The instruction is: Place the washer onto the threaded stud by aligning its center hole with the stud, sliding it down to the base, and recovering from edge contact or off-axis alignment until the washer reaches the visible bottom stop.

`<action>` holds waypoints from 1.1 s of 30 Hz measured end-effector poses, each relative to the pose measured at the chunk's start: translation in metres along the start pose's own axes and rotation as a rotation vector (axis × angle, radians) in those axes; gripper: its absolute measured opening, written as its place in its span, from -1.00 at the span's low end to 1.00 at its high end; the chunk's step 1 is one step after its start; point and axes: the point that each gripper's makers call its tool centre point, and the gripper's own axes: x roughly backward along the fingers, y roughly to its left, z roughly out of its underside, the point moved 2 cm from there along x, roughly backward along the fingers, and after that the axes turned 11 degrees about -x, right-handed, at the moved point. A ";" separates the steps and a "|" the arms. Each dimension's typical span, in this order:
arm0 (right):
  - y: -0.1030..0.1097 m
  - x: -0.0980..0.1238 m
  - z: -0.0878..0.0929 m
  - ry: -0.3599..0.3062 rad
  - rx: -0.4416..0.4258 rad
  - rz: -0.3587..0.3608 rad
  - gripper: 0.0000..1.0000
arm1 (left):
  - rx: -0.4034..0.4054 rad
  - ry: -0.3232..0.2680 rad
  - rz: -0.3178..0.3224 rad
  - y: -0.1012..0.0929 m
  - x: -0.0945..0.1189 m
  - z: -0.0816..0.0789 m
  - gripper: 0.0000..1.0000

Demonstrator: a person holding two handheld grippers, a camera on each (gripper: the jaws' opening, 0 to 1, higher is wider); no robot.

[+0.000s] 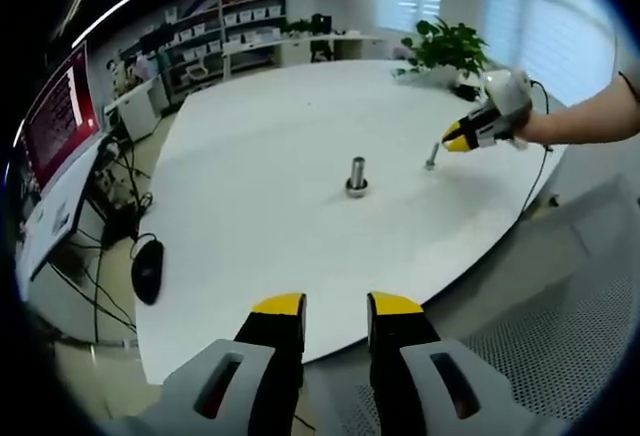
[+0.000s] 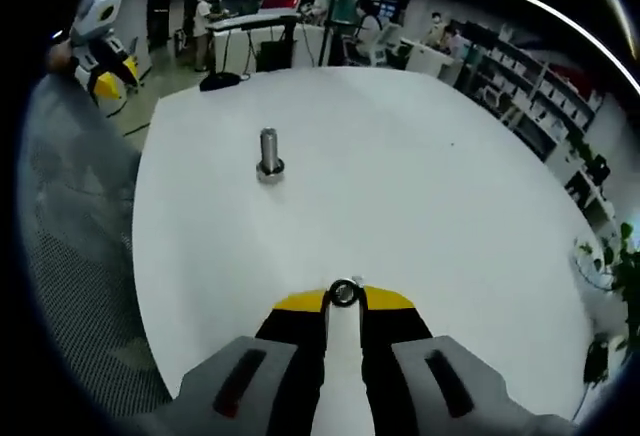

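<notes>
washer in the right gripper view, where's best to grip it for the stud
By its outer rim: the washer is a thin ring at the right claw tips, and its centre hole must stay open. Come from the side away from the upright stud.

1. The left gripper (image 1: 336, 308) hovered at the near edge of the round white table (image 1: 260, 156), its yellow-tipped jaws apart.
2. A short upright metal threaded stud (image 1: 357, 176) stood mid-table.
3. Beyond it, the right gripper (image 1: 458, 140) hovered near a small metal bolt (image 1: 432, 157).
</notes>
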 end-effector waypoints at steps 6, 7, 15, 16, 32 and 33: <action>-0.003 -0.009 -0.001 0.023 0.029 0.004 -0.72 | 0.012 -0.006 -0.001 0.001 0.000 0.000 -0.56; -0.004 -0.010 -0.002 0.025 0.022 0.005 -0.72 | 0.010 -0.004 -0.001 0.001 0.000 0.000 -0.56; -0.008 -0.013 0.004 0.055 0.008 0.017 -0.72 | 0.014 -0.006 -0.005 0.001 0.001 0.000 -0.56; -0.008 -0.014 0.004 0.054 0.005 0.014 -0.72 | 0.014 -0.006 -0.004 0.001 0.001 0.000 -0.56; -0.010 -0.018 -0.002 0.078 0.012 -0.003 -0.72 | 0.019 0.003 -0.001 0.001 0.000 0.002 -0.56; -0.011 -0.018 -0.002 0.085 0.011 -0.006 -0.72 | 0.017 0.002 -0.002 0.001 0.000 0.001 -0.56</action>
